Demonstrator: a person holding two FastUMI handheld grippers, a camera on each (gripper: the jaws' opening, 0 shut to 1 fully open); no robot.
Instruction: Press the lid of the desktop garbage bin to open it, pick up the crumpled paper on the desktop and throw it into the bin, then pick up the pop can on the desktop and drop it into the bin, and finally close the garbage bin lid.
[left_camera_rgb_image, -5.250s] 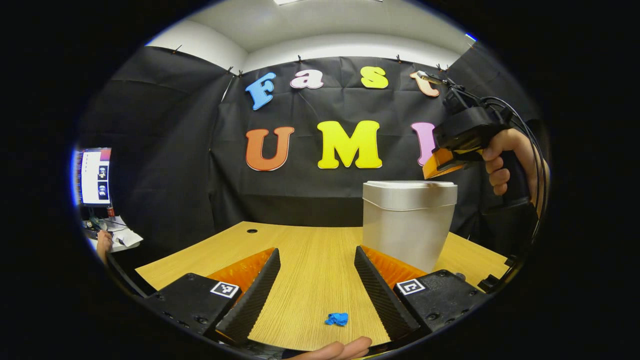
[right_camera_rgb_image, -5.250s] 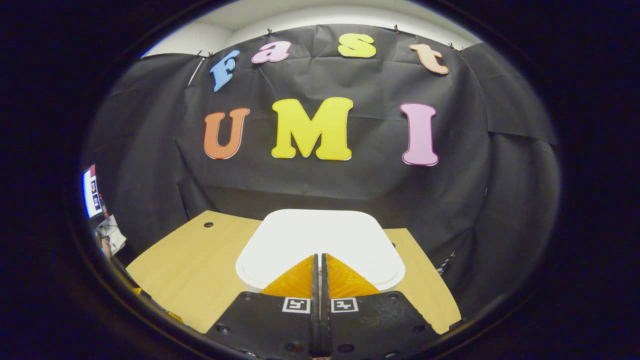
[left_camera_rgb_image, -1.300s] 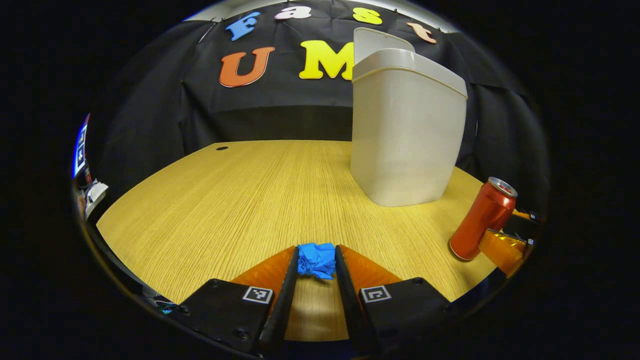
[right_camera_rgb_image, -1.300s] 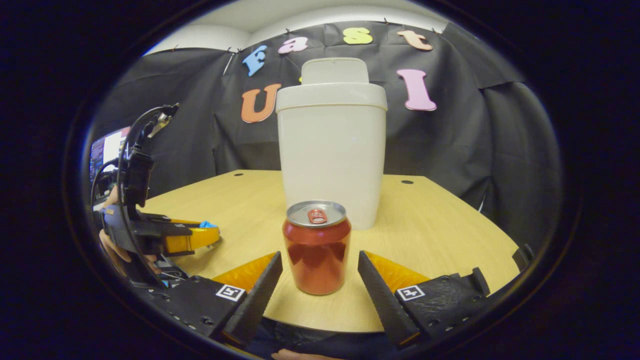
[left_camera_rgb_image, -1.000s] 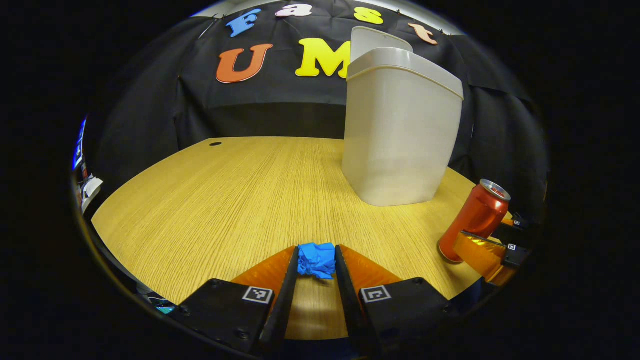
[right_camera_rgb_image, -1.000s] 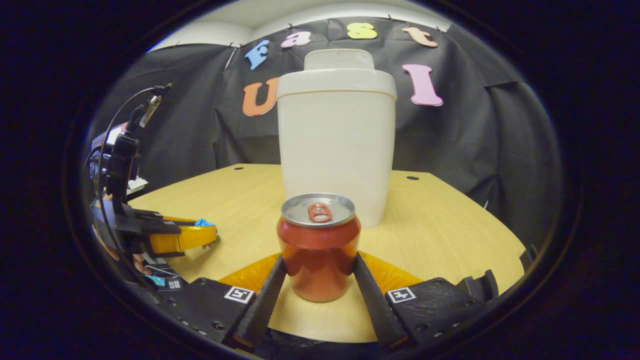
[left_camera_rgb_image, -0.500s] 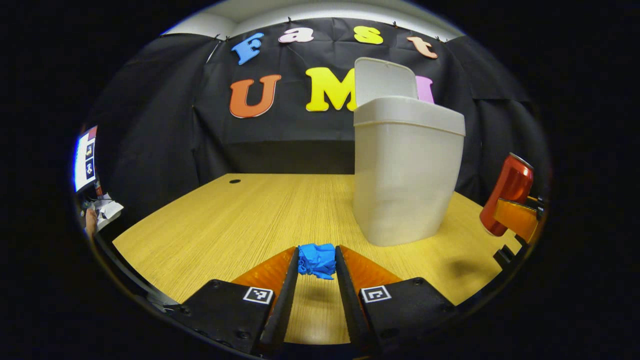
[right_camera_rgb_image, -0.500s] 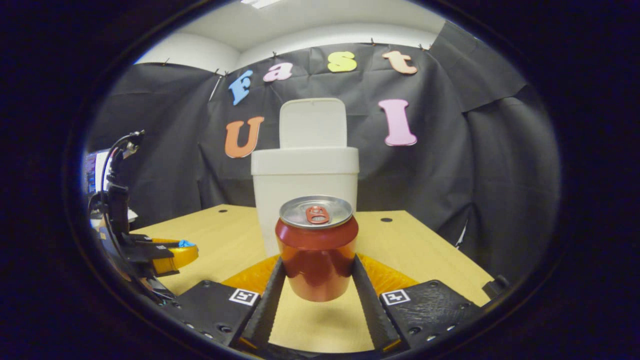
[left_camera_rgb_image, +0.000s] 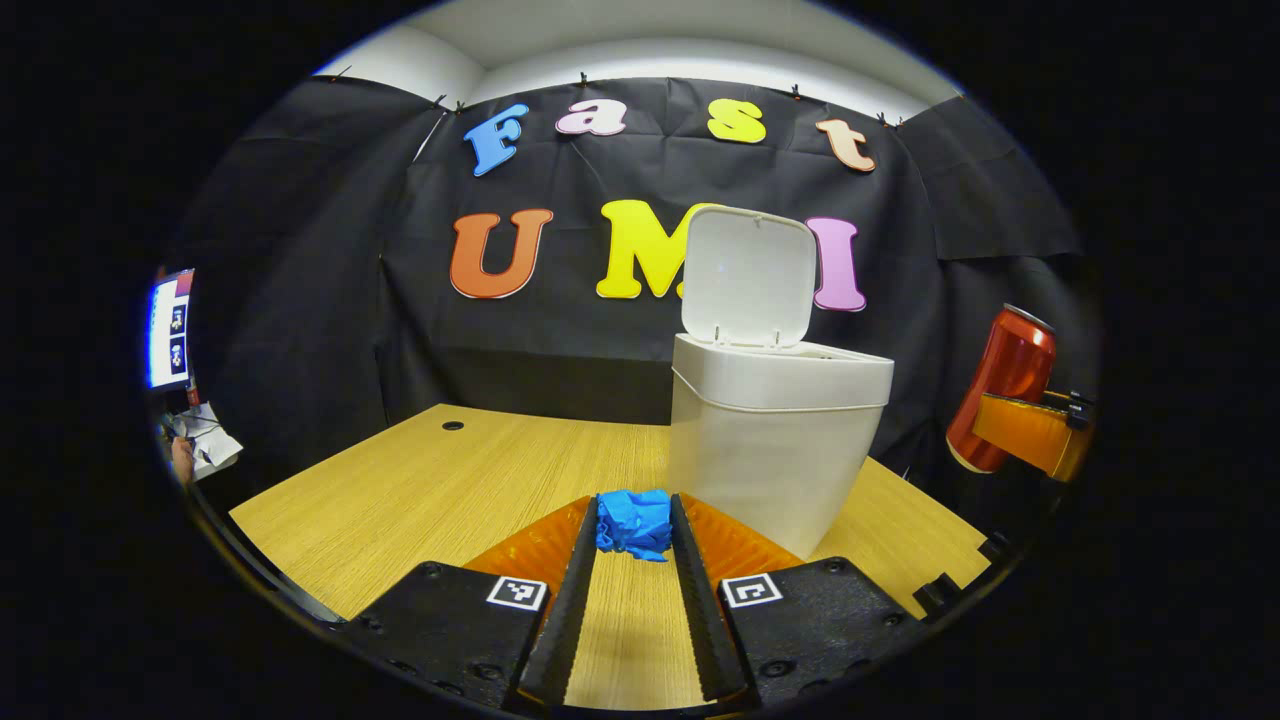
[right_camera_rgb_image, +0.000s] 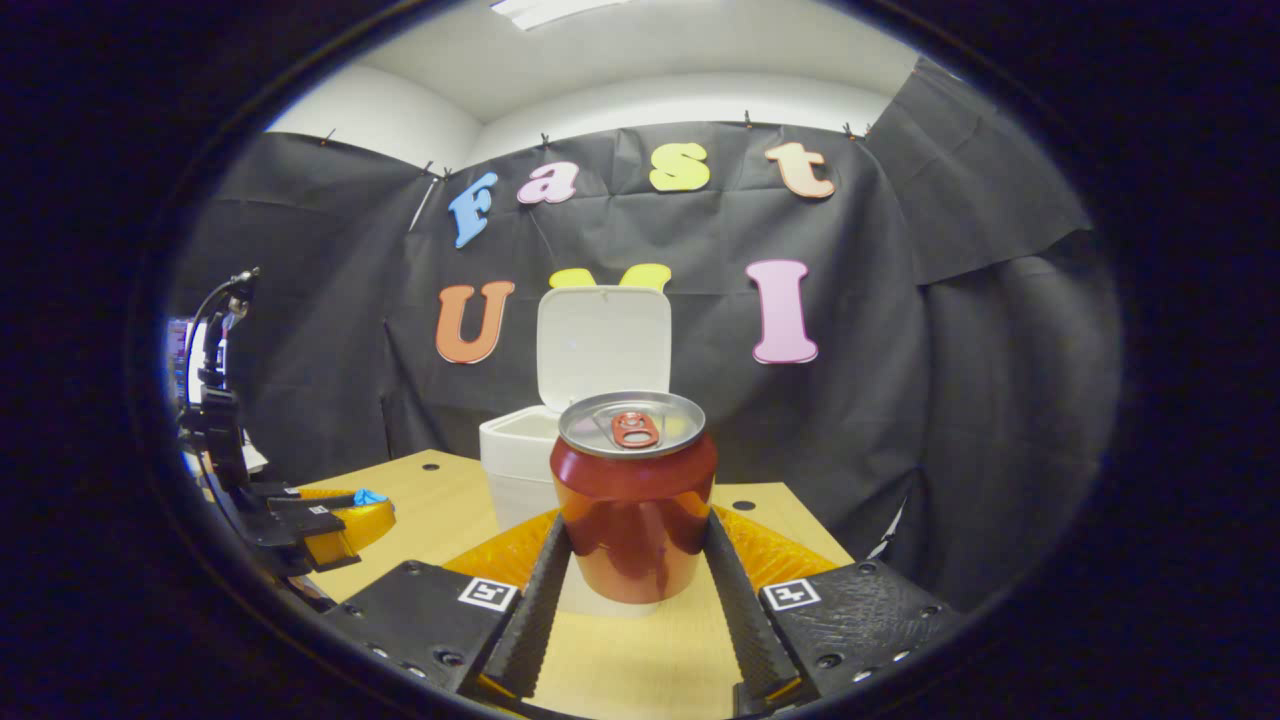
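Left gripper (left_camera_rgb_image: 633, 530) clamping crumpled paper (left_camera_rgb_image: 633, 521), right gripper (right_camera_rgb_image: 632, 560) clamping pop can (right_camera_rgb_image: 633, 495), bin (left_camera_rgb_image: 775, 440) lid (left_camera_rgb_image: 750, 277) upright

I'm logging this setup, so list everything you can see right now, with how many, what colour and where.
Tall plastic garbage bin: one, off-white, standing on the desk, right of centre in the left gripper view.
Flip lid: one, off-white, raised upright at the bin's back edge.
Crumpled paper ball: one, blue, pinched between the left claw's fingers, above the desk.
Aluminium pop can: one, red with a silver top, upright, held off the desk in the right claw.
Wooden desk: one, light wood grain, with a dark round hole near its far left edge.
Monitor: one, lit, far left.
Left claw: one, shut on the paper.
Right claw: one, shut on the can.
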